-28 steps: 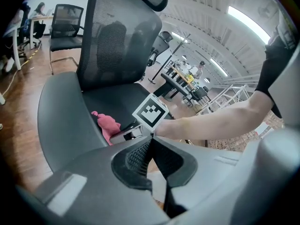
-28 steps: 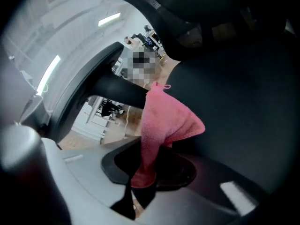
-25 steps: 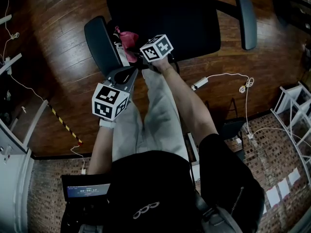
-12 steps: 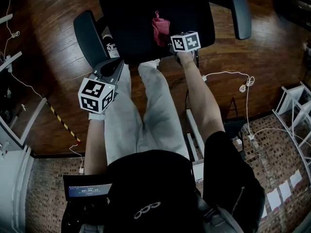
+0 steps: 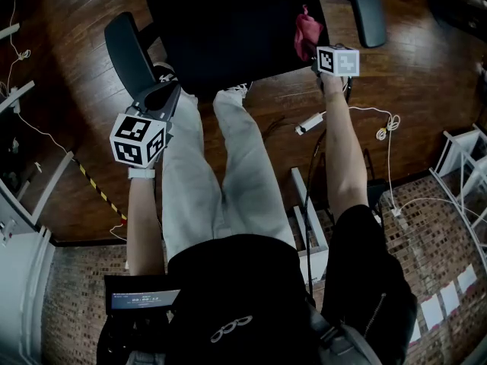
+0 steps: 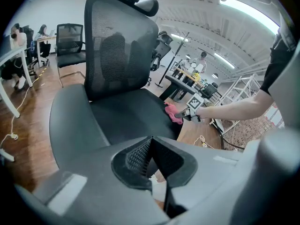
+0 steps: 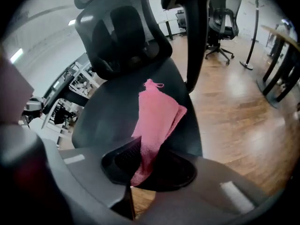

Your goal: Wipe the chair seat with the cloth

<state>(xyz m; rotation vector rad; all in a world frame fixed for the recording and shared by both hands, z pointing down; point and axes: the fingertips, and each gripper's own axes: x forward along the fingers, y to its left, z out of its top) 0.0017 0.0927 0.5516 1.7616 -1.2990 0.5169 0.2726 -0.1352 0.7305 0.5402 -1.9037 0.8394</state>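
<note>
You look to be mid-wipe. Your right gripper (image 7: 140, 170) pinches the crumpled pink cloth (image 7: 157, 118), which lies on the black padded chair seat (image 7: 117, 107) near its right front edge. Your left gripper (image 6: 152, 161), jaws pressed together on nothing, hovers off the seat's left front. Next, drag the cloth across the seat, pressing down.

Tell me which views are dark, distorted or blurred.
Head view: dim, the seat nearly black, floorboards bowed at the edges. Left gripper view: heavy fisheye, black corners, ceiling light glaring top right. Right gripper view: fisheye too, cloth sharp, left edge blurred.
</note>
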